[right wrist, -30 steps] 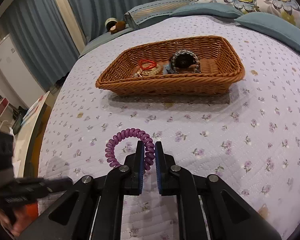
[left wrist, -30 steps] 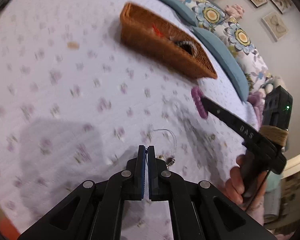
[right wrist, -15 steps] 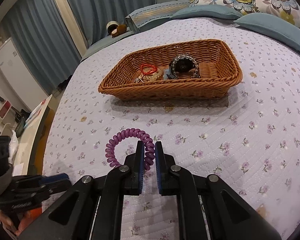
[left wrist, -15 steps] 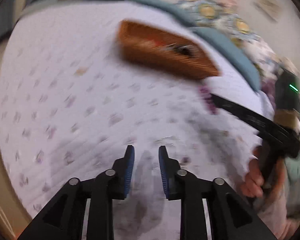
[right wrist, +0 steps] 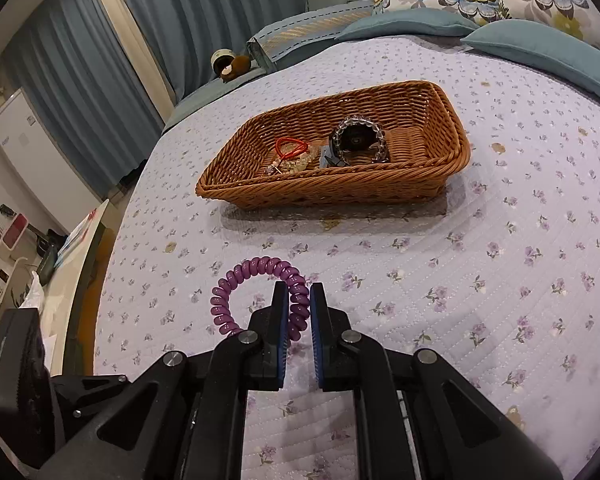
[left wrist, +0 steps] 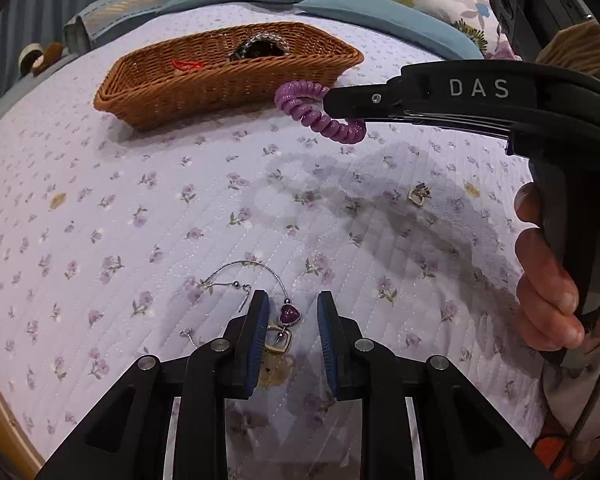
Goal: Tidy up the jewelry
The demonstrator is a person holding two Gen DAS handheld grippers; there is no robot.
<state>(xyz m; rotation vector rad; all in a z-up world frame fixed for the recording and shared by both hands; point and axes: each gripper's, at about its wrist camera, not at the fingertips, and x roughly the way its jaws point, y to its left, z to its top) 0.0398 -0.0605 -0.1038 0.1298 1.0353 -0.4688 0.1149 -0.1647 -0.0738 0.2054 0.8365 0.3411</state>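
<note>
Lilac floral quilting covered the bed, with blue and flowered pillows at its head and blue curtains beyond.

Ahead of both claws, well apart from them, sat the wicker basket, already holding a red loop, some pale beads and a dark beaded bracelet.

The risks lay mainly with the left claw. Its target, a thin silver chain with a purple heart pendant, lay flat on the soft quilt just past the fingertips. A square gold ring lay lower down between the blades, nearer the left one. A careless pinch could take quilt fabric along with the chain. It could also catch only the pendant and let the chain trail and snag, or drag the gold ring off with it. Off to the right of the left claw, a small ring lay alone on the quilt and could be overlooked.

The left gripper stood a little apart, its jaws closing slightly, with the pendant between them but not pressed.

The right gripper was clamped narrow on the purple coil bracelet, carried in the air short of the basket. The springy coil bulged out to the left of the claw and might slip if jolted.
</note>
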